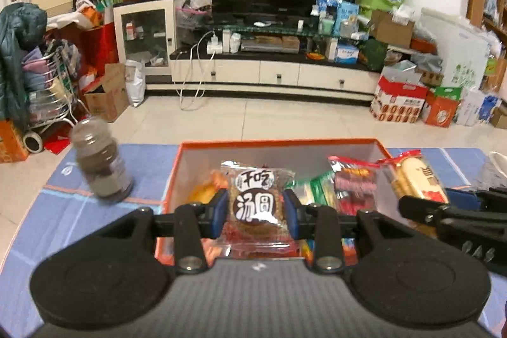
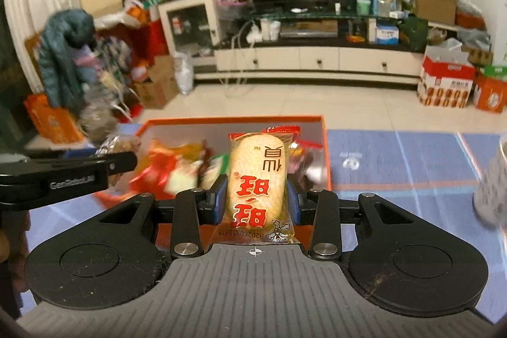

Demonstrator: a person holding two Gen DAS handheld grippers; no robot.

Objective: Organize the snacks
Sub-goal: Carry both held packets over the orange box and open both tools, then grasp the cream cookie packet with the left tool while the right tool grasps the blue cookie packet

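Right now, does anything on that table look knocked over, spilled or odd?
Nothing looks spilled. The jar left of the orange box looks tilted, but it is blurred and near the fisheye edge. Both snack packets are held over the box.

Orange-walled snack box (image 1: pixel 172 179) on the blue cloth, holding mixed wrapped snacks. Round brown noodle-cake packet (image 1: pixel 255 205) — upright above the box. Pale rice-cracker packet (image 2: pixel 257 179), red print — upright over the box's right side.

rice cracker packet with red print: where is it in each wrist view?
Left wrist: rice cracker packet at right, above the orange box's right end, in the right gripper.
Right wrist: centre, between the fingers.
Shared landmark: the orange box.
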